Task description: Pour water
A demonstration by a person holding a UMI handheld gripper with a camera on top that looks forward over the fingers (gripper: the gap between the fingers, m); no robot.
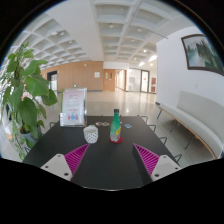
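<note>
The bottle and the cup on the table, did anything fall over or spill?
No, nothing stands out. The bottle stands upright with its cap on, and the cup sits upright beside it. The dark table shows no puddle. The tool is open, well short of both, holding nothing.

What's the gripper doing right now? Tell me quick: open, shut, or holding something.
Gripper: open, holding nothing. The bottle and the cup stand on the table beyond its fingers.
</note>
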